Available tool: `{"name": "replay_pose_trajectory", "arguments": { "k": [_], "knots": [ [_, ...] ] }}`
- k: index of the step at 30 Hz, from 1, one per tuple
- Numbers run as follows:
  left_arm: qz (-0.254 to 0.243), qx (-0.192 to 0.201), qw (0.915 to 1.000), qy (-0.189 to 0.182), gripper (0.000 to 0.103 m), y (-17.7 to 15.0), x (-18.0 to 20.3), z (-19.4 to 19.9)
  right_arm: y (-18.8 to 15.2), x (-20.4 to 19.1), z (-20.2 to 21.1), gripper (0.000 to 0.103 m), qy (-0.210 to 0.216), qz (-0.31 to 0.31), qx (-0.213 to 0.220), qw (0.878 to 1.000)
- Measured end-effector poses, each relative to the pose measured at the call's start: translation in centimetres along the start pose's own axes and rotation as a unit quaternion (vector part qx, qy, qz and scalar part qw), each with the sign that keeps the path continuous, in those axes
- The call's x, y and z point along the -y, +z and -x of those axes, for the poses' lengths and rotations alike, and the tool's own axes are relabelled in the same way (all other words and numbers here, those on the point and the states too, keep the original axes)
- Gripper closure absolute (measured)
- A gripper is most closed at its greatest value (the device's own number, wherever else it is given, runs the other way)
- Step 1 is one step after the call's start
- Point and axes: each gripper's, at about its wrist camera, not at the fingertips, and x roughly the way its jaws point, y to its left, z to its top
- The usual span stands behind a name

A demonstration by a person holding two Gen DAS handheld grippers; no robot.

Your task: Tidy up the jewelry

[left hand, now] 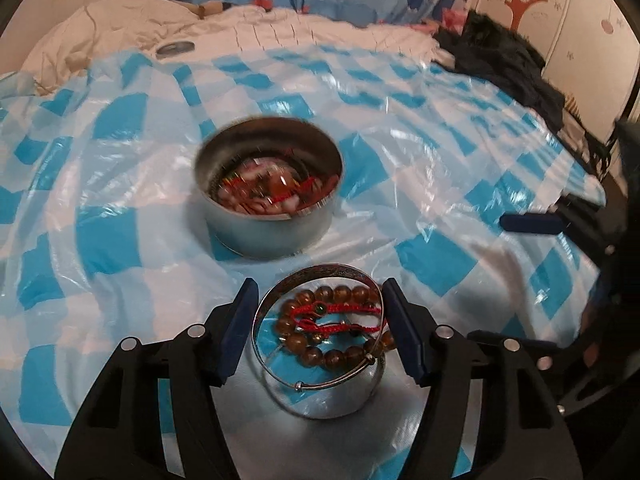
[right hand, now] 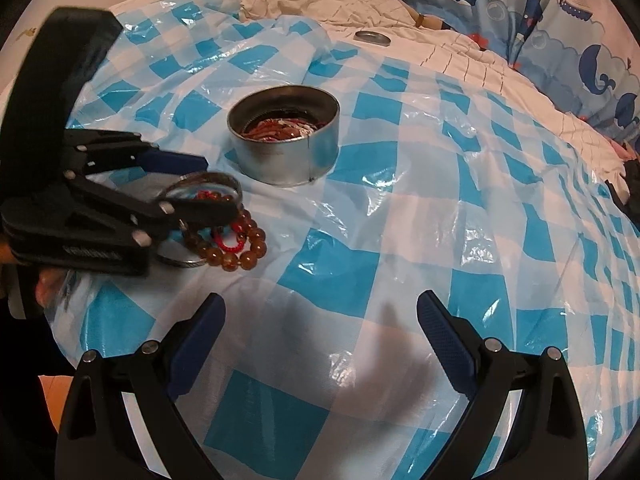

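The step in hand is picking up a small heap of jewelry from the bed to move it into the tin (left hand: 269, 184). The left gripper (left hand: 320, 330) straddles the heap, its fingers (left hand: 239, 332) just beside a wide silver bangle (left hand: 320, 280) on both sides; whether they already press on it I cannot tell. Inside the bangle lie one amber bead bracelet (left hand: 332, 332), two red cord bracelets (left hand: 340, 312) and one thin silver bangle (left hand: 316, 380).

The next move probably calls for a firm squeeze that catches the wide bangle without letting the loose strands slip out, then a lift towards the tin just beyond, already holding jewelry.

The right gripper (right hand: 320, 344) hovers over the checked plastic sheet (right hand: 440, 220), fingers wide apart and empty. One tin lid (right hand: 374, 37) lies far off.
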Motion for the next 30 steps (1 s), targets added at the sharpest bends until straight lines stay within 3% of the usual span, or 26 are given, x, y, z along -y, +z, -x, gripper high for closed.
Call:
{"name": "replay_pose_trajectory", "arguments": {
  "k": [7, 13, 18, 20, 23, 25, 30],
  "knots": [
    [0.036, 0.035, 0.9987, 0.005, 0.043, 0.5, -2.7, 3.3, 0.8, -1.7, 0.1, 0.011, 0.027, 0.002, 0.030, 0.999],
    [0.059, 0.042, 0.9973, 0.012, 0.043, 0.6, -4.3, 4.1, 2.0, -4.1, 0.7, 0.011, 0.062, 0.012, 0.082, 0.995],
    [0.063, 0.047, 0.9968, 0.014, 0.043, 0.6, -4.8, 4.6, 2.8, -5.6, -0.4, 0.011, 0.070, 0.014, 0.091, 0.993],
    [0.065, 0.049, 0.9965, 0.018, 0.043, 0.4, -5.1, 4.8, 3.2, -5.9, -1.5, 0.024, 0.071, 0.008, 0.082, 0.994],
    [0.073, 0.052, 0.9957, 0.021, 0.043, 0.3, -5.7, 5.2, 3.6, -6.0, -3.0, 0.032, 0.078, -0.004, 0.069, 0.995],
    [0.079, 0.055, 0.9951, 0.023, 0.043, 0.3, -6.1, 5.5, 3.9, -6.0, -4.0, 0.047, 0.075, -0.012, 0.059, 0.995],
    [0.082, 0.058, 0.9946, 0.024, 0.043, 0.3, -6.5, 5.9, 4.2, -6.0, -5.3, 0.061, 0.079, -0.025, 0.044, 0.996]
  ]
}}
